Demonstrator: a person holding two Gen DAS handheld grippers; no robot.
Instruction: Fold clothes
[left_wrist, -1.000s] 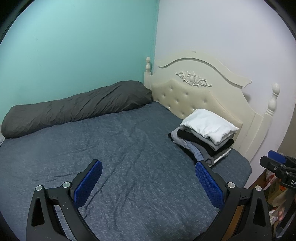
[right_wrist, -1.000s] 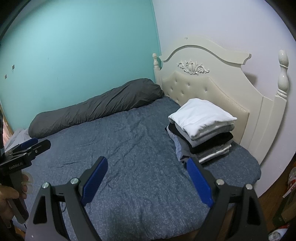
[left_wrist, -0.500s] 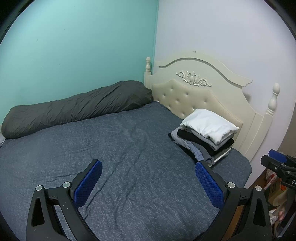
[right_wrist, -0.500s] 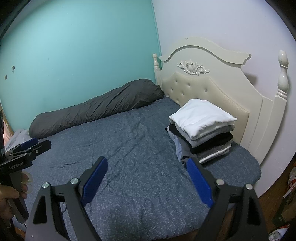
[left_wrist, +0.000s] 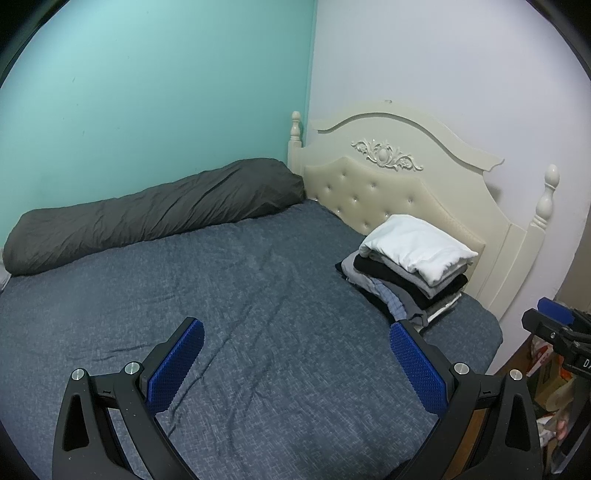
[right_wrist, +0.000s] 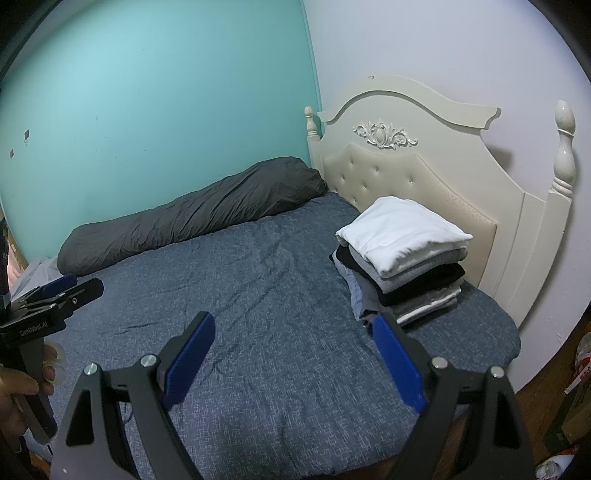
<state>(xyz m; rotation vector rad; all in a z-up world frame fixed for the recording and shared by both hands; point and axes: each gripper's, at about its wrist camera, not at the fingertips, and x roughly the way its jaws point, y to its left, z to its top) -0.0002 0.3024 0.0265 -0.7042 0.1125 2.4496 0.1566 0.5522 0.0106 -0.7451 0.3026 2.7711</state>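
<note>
Left gripper (left_wrist: 295, 354) and right gripper (right_wrist: 293, 350) — both agape, empty.

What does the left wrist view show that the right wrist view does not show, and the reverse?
Only the left wrist view shows the right gripper from the side, at the right edge, and cluttered items on the floor beneath it. Only the right wrist view shows the left gripper held in the person's hand, and pale fabric at the bed's left end. Both show the blue bedspread, the dark grey bolster, the cream headboard and the stack of folded clothes with a white piece on top. Both jaws are open and empty.
</note>
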